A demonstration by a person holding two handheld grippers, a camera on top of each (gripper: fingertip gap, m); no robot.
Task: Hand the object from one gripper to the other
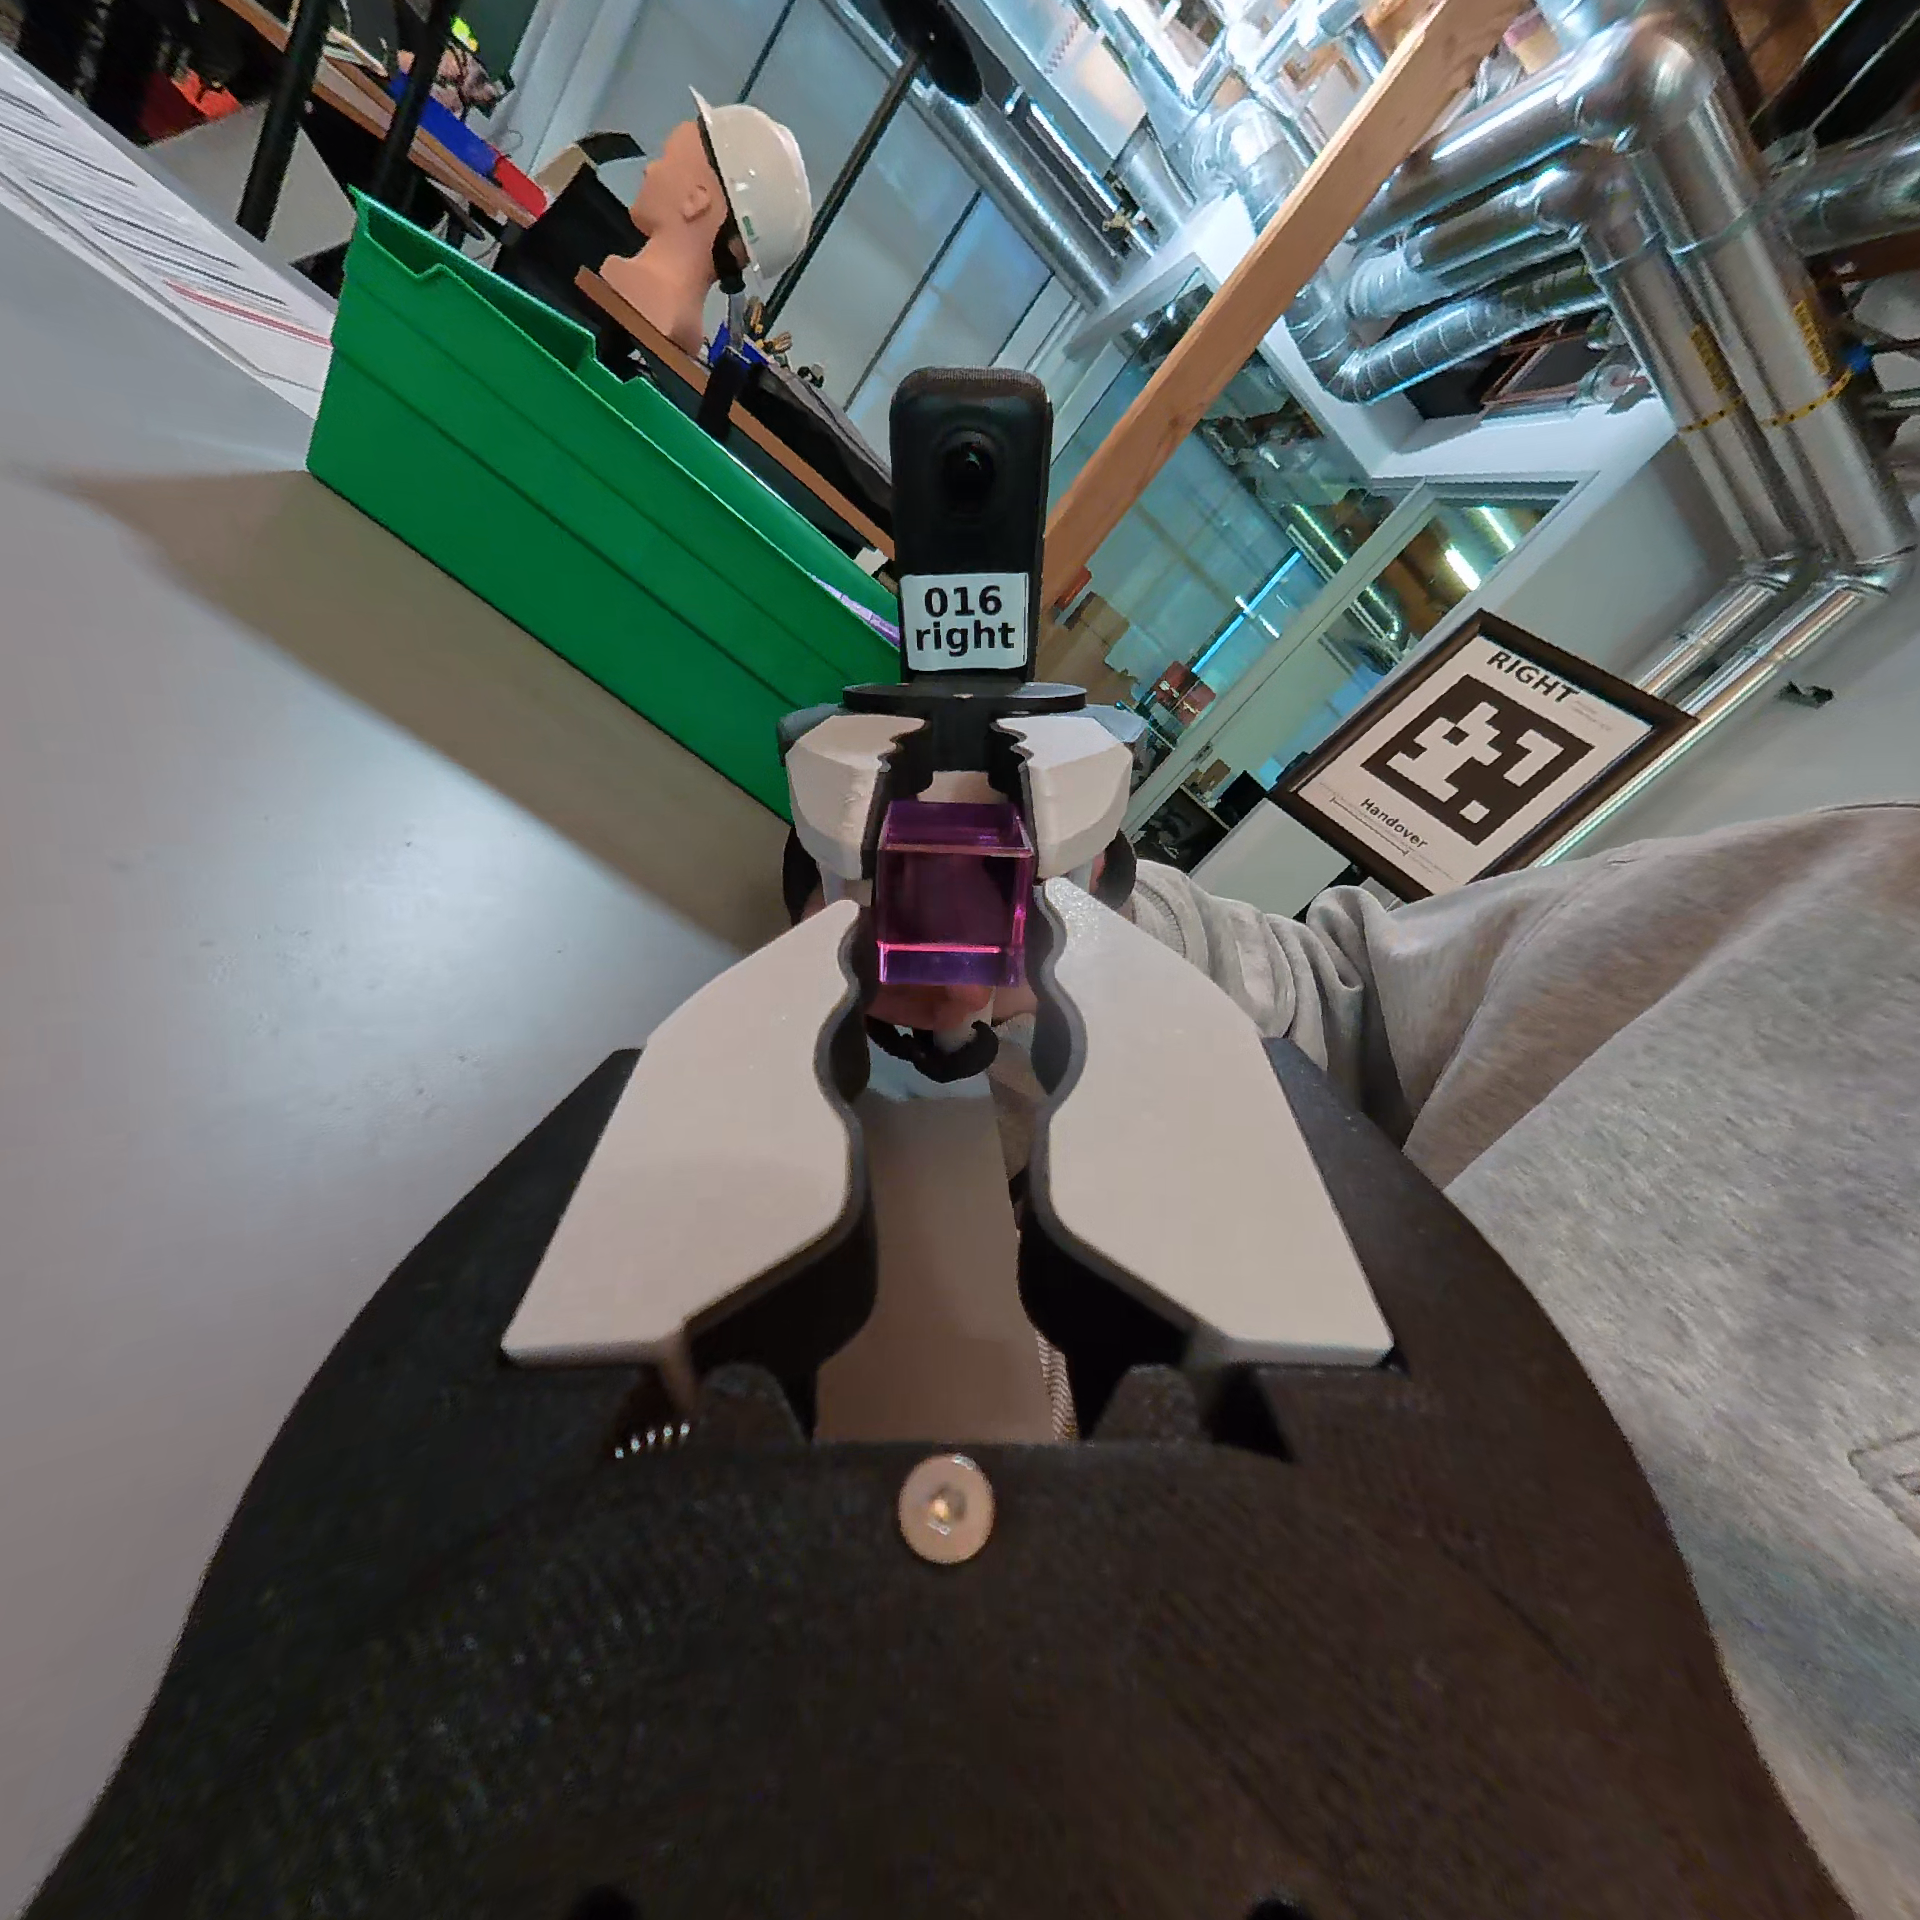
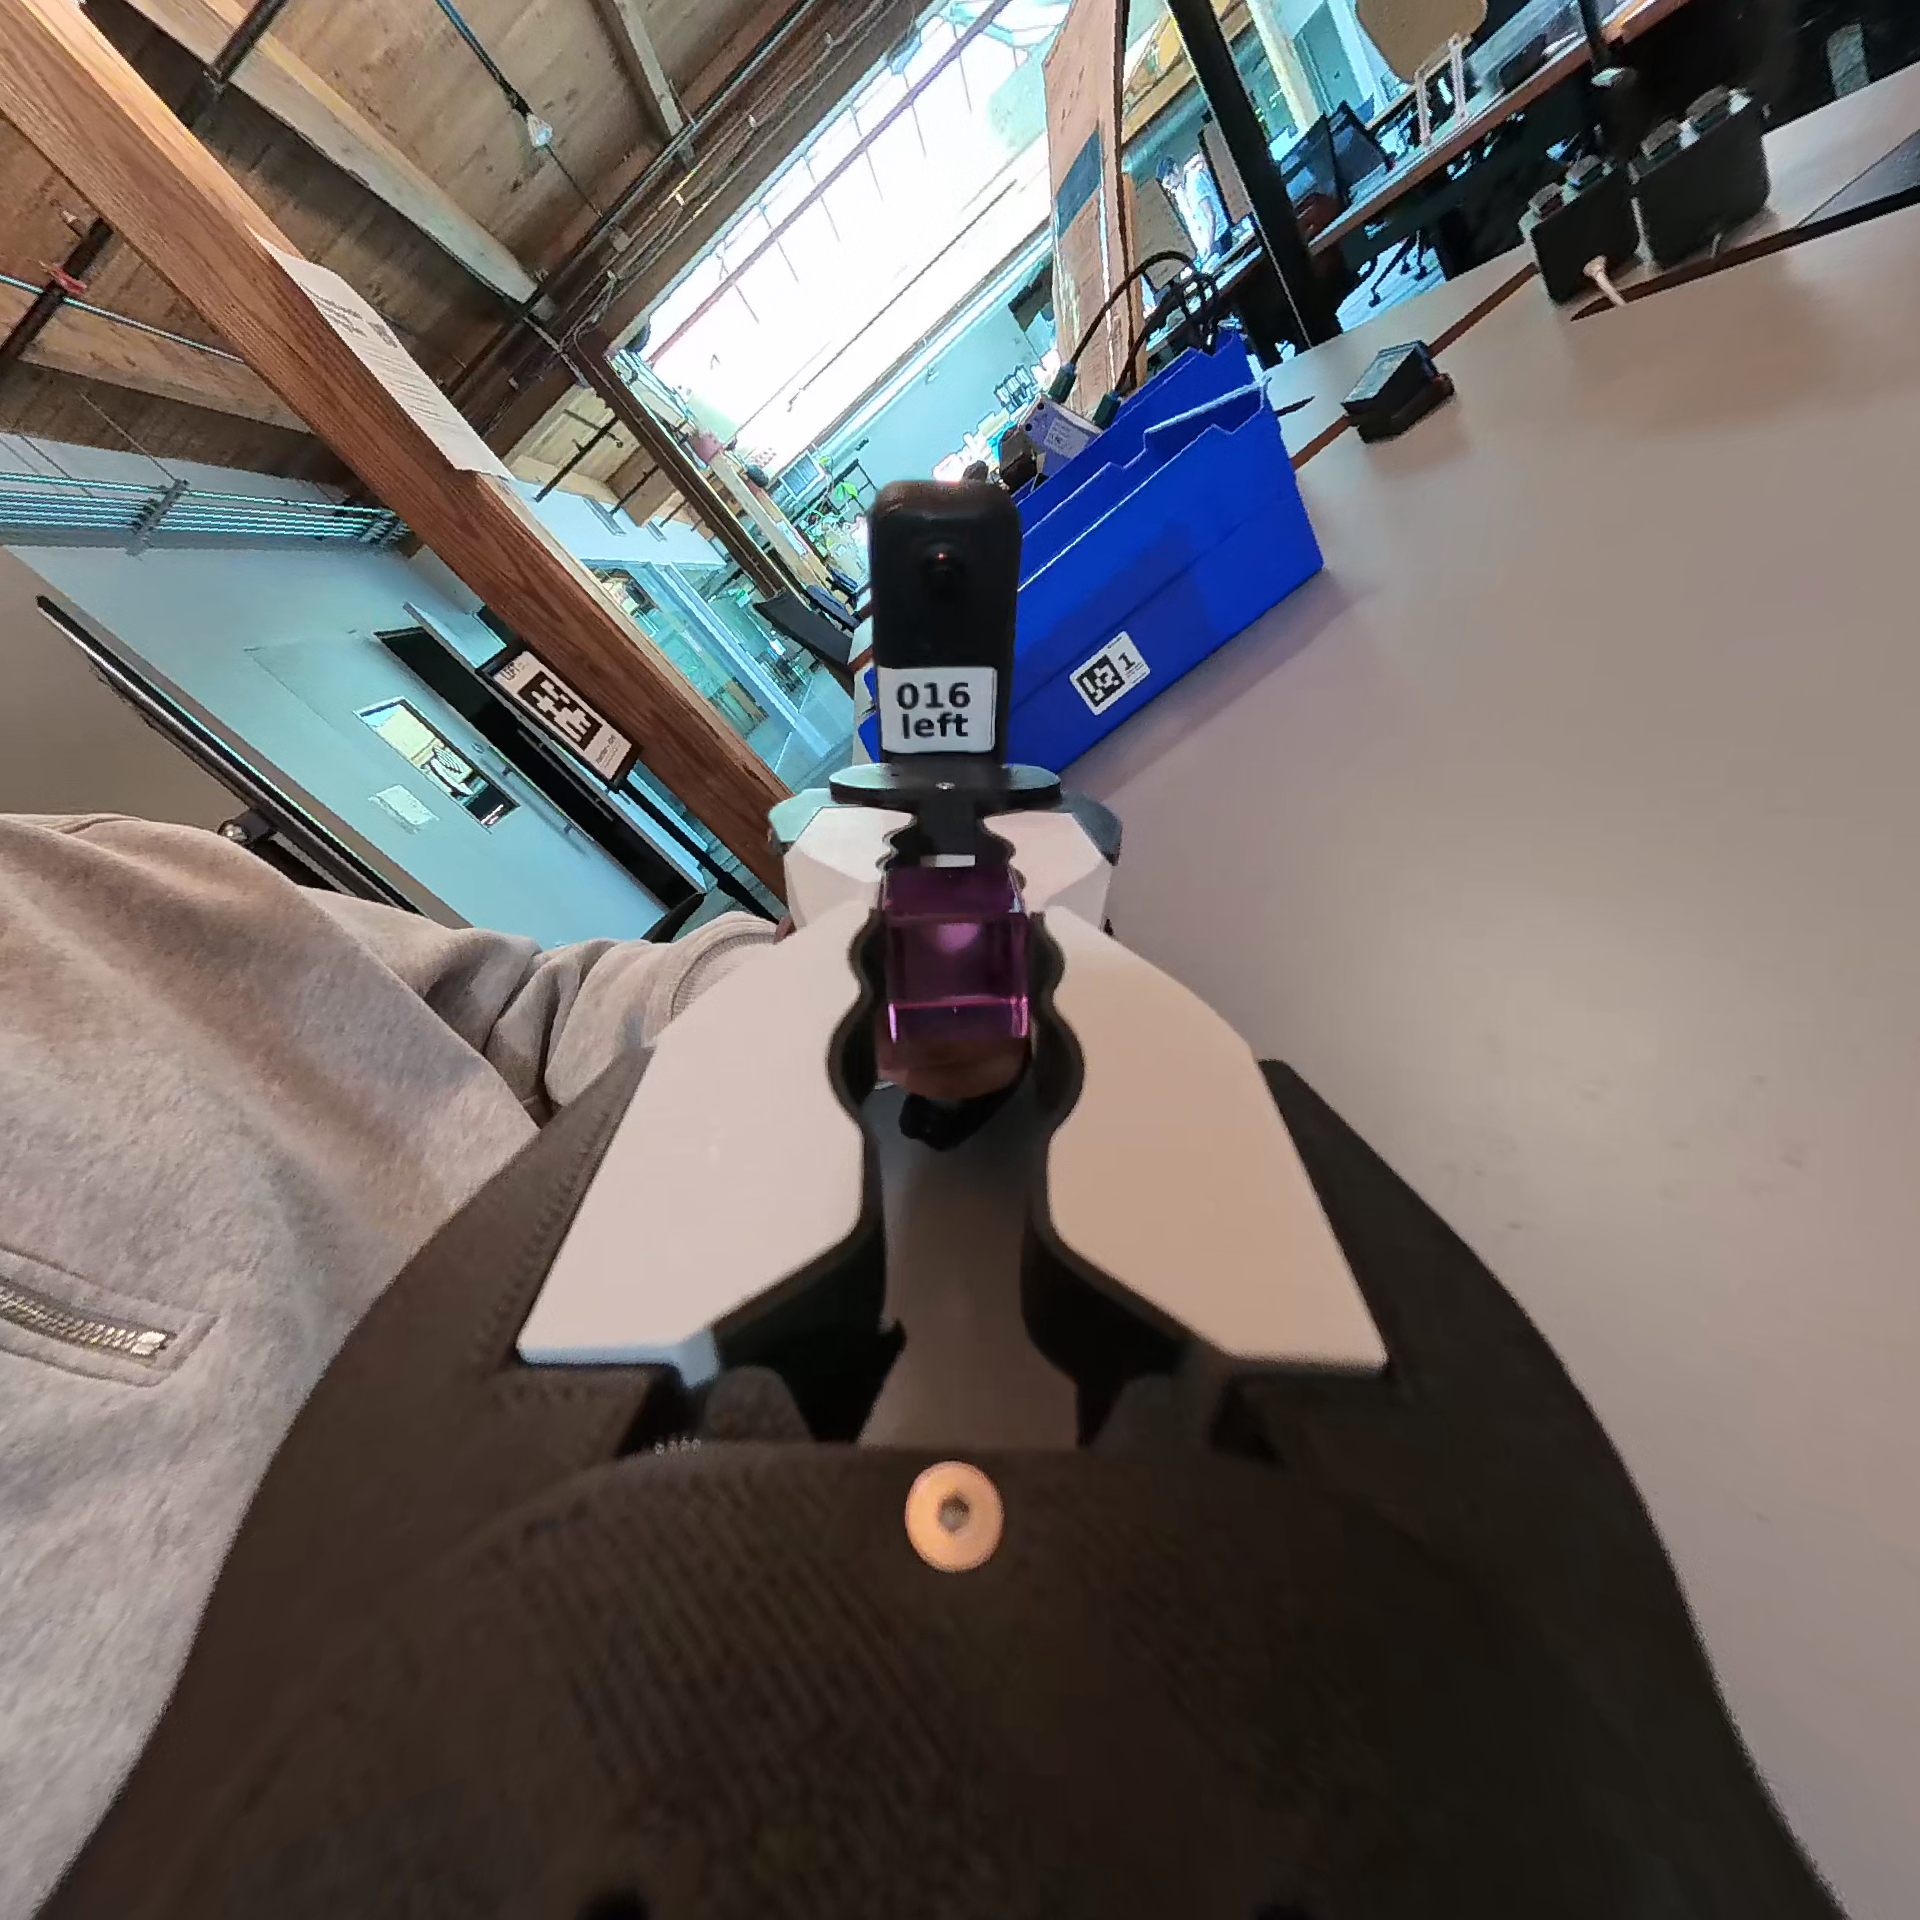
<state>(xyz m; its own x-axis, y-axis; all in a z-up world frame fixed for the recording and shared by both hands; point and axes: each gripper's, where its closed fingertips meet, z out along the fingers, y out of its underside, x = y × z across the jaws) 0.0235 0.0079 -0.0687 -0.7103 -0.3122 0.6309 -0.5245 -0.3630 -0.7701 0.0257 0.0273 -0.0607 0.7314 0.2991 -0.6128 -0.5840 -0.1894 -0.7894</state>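
Observation:
A clear purple cube hangs in the air between my two grippers, which face each other tip to tip. In the left wrist view my left gripper has its white fingertips closed on the cube's near end. The right gripper, with a black camera on top, closes on the far end. In the right wrist view the cube sits between my right gripper's fingertips. The left gripper holds its far end.
A green bin stands on the pale table, with a mannequin head in a white hard hat behind it. A framed marker sign and a grey sleeve are on the right. A blue bin and black boxes are on the table. Only a small space, under 4 cm, lies between the two pairs of fingers.

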